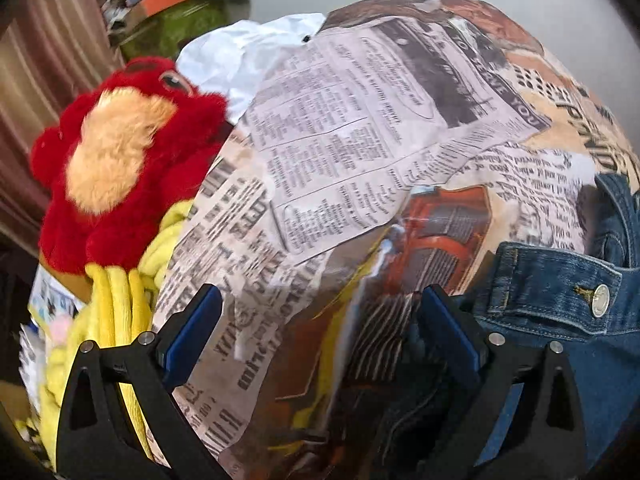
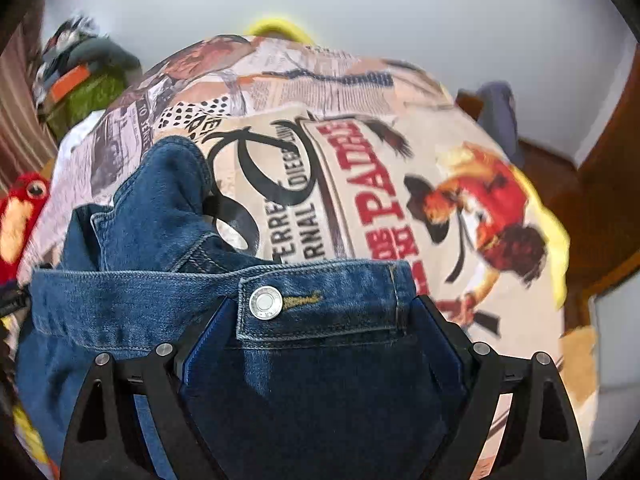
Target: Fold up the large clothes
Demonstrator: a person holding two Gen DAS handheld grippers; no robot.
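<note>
Blue jeans [image 2: 160,300] lie on a bed covered by a newspaper-print sheet [image 2: 360,168]. The waistband with its metal button [image 2: 266,303] lies between the open fingers of my right gripper [image 2: 320,312], which reaches over the denim without clamping it. In the left wrist view the jeans [image 1: 560,292] sit at the lower right, button [image 1: 600,300] showing. My left gripper [image 1: 320,304] is open over the printed sheet [image 1: 340,140], its right finger [image 1: 448,328] beside the waistband's edge.
A red and yellow plush toy [image 1: 120,160] sits left of the bed, over yellow fabric [image 1: 120,320]. A green plush [image 1: 176,28] and white cloth [image 1: 240,52] lie behind. Wooden furniture [image 2: 600,184] stands right. A pale wall [image 2: 360,8] is behind.
</note>
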